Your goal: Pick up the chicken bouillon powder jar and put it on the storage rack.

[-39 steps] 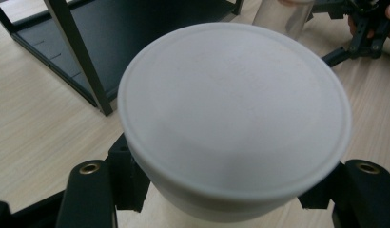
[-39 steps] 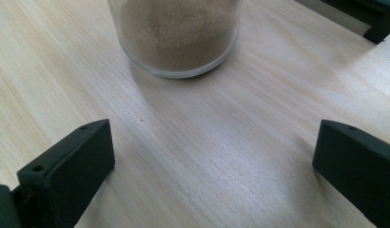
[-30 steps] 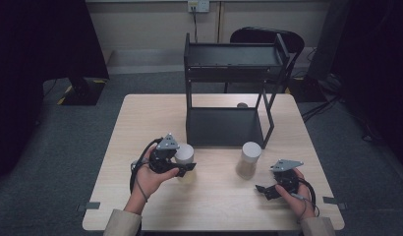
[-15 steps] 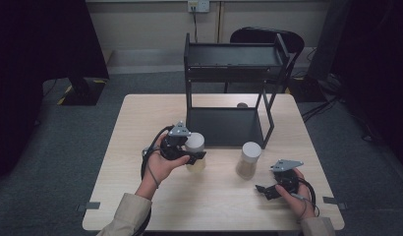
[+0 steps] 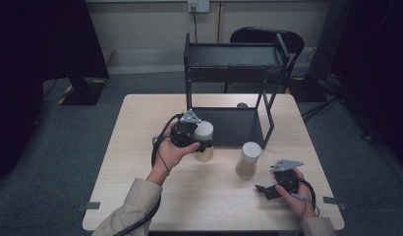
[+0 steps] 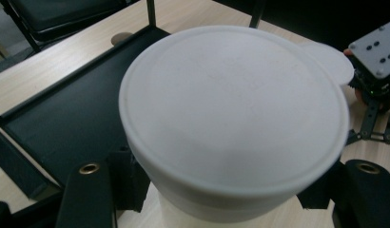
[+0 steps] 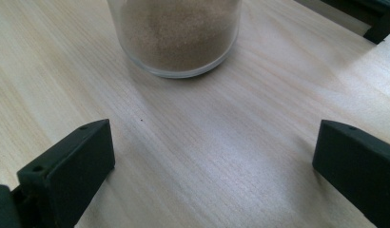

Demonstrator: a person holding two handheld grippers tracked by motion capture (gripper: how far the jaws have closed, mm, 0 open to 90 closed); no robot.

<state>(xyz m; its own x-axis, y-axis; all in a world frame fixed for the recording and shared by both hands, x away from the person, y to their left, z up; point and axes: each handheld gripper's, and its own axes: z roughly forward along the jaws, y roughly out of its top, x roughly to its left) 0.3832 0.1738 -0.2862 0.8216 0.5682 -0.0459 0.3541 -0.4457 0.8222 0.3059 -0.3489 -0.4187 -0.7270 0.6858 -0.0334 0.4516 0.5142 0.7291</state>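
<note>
My left gripper (image 5: 201, 144) is shut on a white-lidded jar (image 5: 204, 132) of pale powder, held just in front of the black rack's lower shelf (image 5: 229, 127). In the left gripper view the jar's lid (image 6: 231, 104) looms large, with a black finger (image 6: 95, 190) pressed on each side. A second jar (image 5: 248, 160) of the same kind stands on the table to the right. My right gripper (image 5: 268, 189) rests open on the table near that jar. The right gripper view looks past the spread jaws at the jar's brown-filled base (image 7: 176, 33).
A black two-level rack (image 5: 234, 59) stands at the table's far middle, with slanted legs at its right. A small round disc (image 5: 242, 105) lies behind its lower shelf. A black chair (image 5: 268, 38) stands beyond the table (image 5: 140, 123). Bare wood lies at the left and front.
My left gripper has carried its jar away from the person and to the right, up to the rack's lower shelf. The right gripper and the second jar have stayed put.
</note>
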